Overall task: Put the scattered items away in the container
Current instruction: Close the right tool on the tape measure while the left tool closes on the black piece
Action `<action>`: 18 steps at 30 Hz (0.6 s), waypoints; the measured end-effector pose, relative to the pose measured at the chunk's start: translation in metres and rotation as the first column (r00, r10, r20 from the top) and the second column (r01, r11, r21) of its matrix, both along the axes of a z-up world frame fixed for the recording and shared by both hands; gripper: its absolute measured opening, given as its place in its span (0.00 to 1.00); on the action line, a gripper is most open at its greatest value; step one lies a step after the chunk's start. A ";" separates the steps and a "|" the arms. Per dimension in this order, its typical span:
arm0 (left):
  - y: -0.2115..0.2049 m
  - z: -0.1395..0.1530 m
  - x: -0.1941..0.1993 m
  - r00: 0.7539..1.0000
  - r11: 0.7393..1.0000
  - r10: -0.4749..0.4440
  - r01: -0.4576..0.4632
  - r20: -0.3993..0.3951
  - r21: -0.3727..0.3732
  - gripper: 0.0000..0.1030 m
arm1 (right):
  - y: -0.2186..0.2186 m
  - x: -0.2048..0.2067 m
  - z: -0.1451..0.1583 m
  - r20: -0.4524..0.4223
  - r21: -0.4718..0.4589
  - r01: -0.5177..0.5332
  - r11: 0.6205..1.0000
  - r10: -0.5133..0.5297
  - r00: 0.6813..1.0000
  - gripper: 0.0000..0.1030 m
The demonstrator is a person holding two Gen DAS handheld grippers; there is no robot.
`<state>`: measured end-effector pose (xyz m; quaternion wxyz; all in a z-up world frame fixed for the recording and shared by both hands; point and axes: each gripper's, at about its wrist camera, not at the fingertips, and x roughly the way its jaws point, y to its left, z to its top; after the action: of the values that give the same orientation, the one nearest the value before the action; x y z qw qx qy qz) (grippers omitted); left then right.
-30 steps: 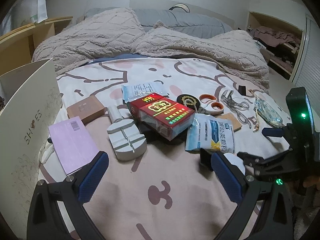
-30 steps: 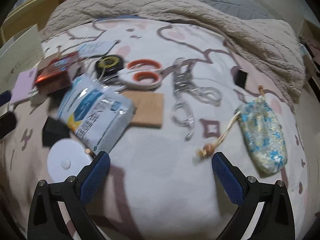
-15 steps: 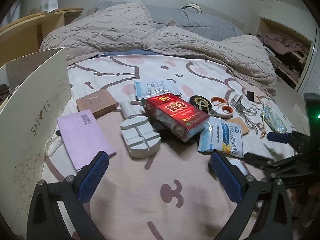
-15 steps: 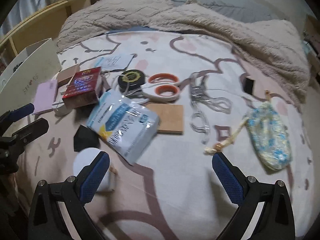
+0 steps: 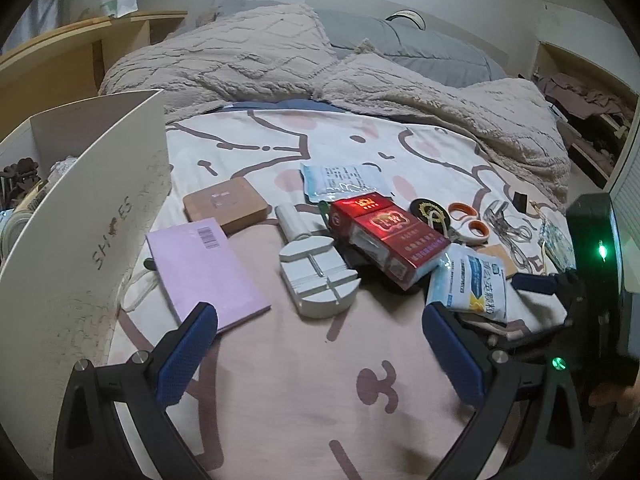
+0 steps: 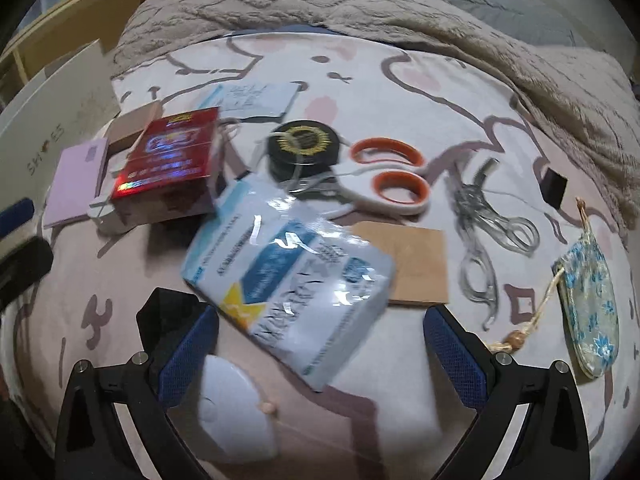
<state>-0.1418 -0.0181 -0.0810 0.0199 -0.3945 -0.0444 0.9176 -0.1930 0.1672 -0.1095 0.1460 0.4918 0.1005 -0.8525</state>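
Both tongs stand spread wide with nothing between their blue pads — my left gripper (image 5: 320,344) hangs over bare pink sheet, my right gripper (image 6: 320,344) sits low over the glossy blue-and-white plastic packet (image 6: 288,276), whose near corner lies between its fingers. From the left camera I see the container, a cream cardboard shoe box (image 5: 80,208), standing at the left edge of the bed with its lid flap raised. Just beside it lies a flat lilac booklet (image 5: 204,272), then a grey round slotted block (image 5: 318,280) and a red foil carton (image 5: 388,236) tilted against the packet. In the right view, orange-handled scissors (image 6: 384,184) lie behind the packet, touching a black round tin (image 6: 304,148); a brown card square (image 6: 416,264) pokes out from under the packet's right edge. Clear plastic tongs (image 6: 480,236) and a blue floral drawstring pouch (image 6: 592,308) rest well apart to the right — all outside the box.
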 end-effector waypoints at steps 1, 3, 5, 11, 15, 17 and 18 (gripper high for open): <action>-0.002 0.000 0.000 1.000 1.000 0.005 -0.005 0.002 -0.002 1.00 | -0.005 0.004 0.000 0.000 0.007 -0.028 1.000 0.028 1.000 1.00; -0.004 0.000 0.000 1.000 1.000 0.013 -0.013 0.008 -0.005 1.00 | -0.014 0.012 -0.002 -0.003 0.028 -0.070 0.997 0.070 0.998 1.00; -0.007 0.000 0.000 1.000 1.000 0.020 -0.020 0.011 -0.002 1.00 | -0.022 0.019 -0.002 -0.029 0.059 -0.092 0.994 0.094 0.995 1.00; -0.009 -0.001 0.001 1.000 1.000 0.008 -0.009 0.015 0.013 1.00 | -0.026 0.030 0.000 -0.013 0.029 -0.127 0.991 0.128 0.992 1.00; -0.002 -0.002 0.002 0.999 0.999 -0.031 0.030 0.015 0.025 1.00 | -0.017 0.038 0.005 0.003 -0.028 -0.113 0.993 0.113 0.994 1.00; 0.003 -0.003 0.003 0.998 0.998 -0.056 0.055 0.011 0.025 1.00 | -0.013 0.040 0.005 0.023 -0.058 -0.092 0.994 0.093 0.995 1.00; 0.006 -0.003 0.004 0.998 0.998 -0.065 0.065 0.010 0.023 1.00 | -0.011 0.041 0.004 0.040 -0.073 -0.085 0.994 0.088 0.995 1.00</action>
<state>-0.1382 -0.0120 -0.0838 0.0540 -0.4004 -0.0422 0.9138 -0.1516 0.1566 -0.1059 0.2026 0.4996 0.0880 -0.8376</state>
